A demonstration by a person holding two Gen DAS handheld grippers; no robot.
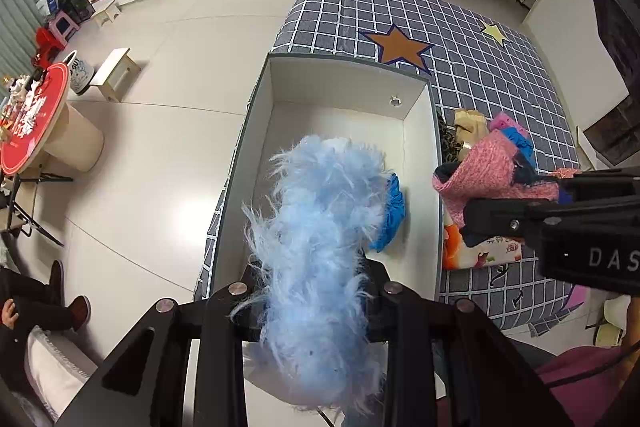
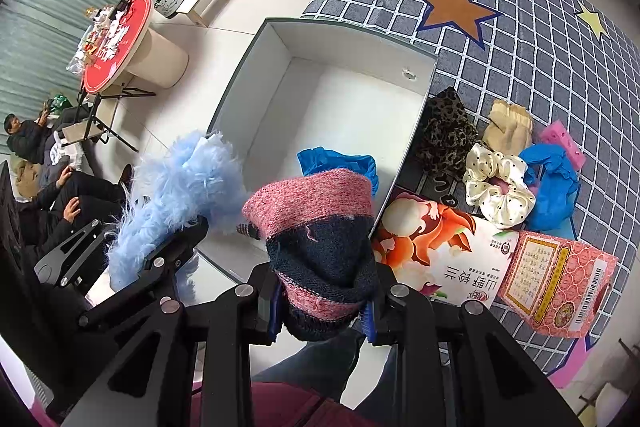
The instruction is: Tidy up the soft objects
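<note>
From the left wrist view, the left gripper [image 1: 316, 291] is closed on a fluffy light blue piece [image 1: 320, 227], which hangs over the near part of the white box [image 1: 434, 163]. Inside the box, a blue cloth [image 1: 390, 213] lies on the floor against the right wall, partly hidden behind the fluff. The rest of the box floor that shows is bare. To the right of the box, the right gripper [image 1: 480, 217] comes in from the side with a pink and dark knitted piece [image 1: 484, 165] between its fingers. Most of the items behind it are covered.

The right wrist view shows what the first one hides. The right gripper [image 2: 322, 307] is clamped on the knitted piece [image 2: 316, 227], held over the near right corner of the box [image 2: 420, 107]. The blue cloth [image 2: 340, 163] in the box is seen behind it. Right of the box, on the checked cloth [image 2: 520, 39], lie a leopard-print piece [image 2: 444, 131], a beige piece [image 2: 506, 127], a white dotted scrunchie [image 2: 498, 187], another blue cloth [image 2: 554, 187], a floral packet [image 2: 440, 243] and a pink carton [image 2: 556, 279]. The left gripper [image 2: 172, 251] with the fluffy piece [image 2: 180, 187] is at the box's near left edge.
</note>
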